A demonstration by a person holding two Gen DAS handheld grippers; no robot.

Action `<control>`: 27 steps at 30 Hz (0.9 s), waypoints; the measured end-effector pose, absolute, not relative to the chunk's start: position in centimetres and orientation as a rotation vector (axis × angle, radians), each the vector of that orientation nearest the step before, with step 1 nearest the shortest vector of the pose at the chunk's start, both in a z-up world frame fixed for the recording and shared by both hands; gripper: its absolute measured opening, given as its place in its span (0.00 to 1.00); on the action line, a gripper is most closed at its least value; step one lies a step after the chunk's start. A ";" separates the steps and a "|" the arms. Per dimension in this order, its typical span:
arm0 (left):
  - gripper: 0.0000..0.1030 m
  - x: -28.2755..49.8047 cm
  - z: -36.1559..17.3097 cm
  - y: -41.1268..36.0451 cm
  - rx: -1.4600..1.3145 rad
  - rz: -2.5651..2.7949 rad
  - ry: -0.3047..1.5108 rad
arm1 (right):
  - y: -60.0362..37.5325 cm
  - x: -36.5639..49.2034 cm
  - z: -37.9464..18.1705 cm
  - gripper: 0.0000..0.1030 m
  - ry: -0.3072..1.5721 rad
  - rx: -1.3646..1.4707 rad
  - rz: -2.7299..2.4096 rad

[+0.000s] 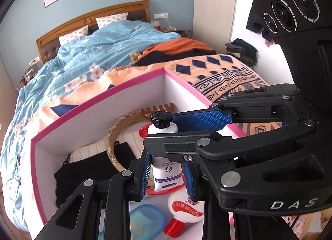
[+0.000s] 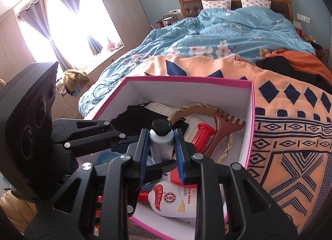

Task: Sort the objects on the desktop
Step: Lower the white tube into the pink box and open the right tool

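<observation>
A white tube with a black cap is held upright over a pink-rimmed white box on the bed. My left gripper is shut on the tube's lower printed end. My right gripper is shut on its neck just under the cap. In the left wrist view the right gripper reaches in from the right. In the right wrist view the left gripper comes in from the left, partly hidden behind the right fingers.
Inside the box lie a white bottle with a red cap, a blue soap case, a brown comb, a red piece, a plaid ring and black cloth. An orange patterned blanket surrounds it.
</observation>
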State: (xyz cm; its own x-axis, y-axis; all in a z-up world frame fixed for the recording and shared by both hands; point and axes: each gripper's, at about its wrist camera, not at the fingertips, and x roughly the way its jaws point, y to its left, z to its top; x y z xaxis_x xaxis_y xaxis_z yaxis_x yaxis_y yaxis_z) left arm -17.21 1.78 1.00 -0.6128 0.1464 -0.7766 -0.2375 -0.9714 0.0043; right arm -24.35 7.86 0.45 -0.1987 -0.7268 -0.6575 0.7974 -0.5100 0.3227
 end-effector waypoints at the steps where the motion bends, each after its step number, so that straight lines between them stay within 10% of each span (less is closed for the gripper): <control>1: 0.28 -17.5 0.8 1.7 -1.268 2.637 0.151 | 7.6 -24.6 0.3 0.26 0.110 0.974 -1.873; 27: 0.35 -19.7 -0.6 -0.8 -1.397 2.692 -0.005 | 6.9 -27.8 -1.4 0.32 0.047 1.078 -1.930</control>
State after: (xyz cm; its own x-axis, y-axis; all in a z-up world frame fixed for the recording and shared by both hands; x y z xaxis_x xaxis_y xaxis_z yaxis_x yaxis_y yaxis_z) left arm -19.75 -0.83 -0.65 -0.5711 0.0982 -0.8150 -0.0950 -0.9941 -0.0532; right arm -27.81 6.88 -1.41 -0.2176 -0.6833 -0.6970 0.7167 -0.5966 0.3611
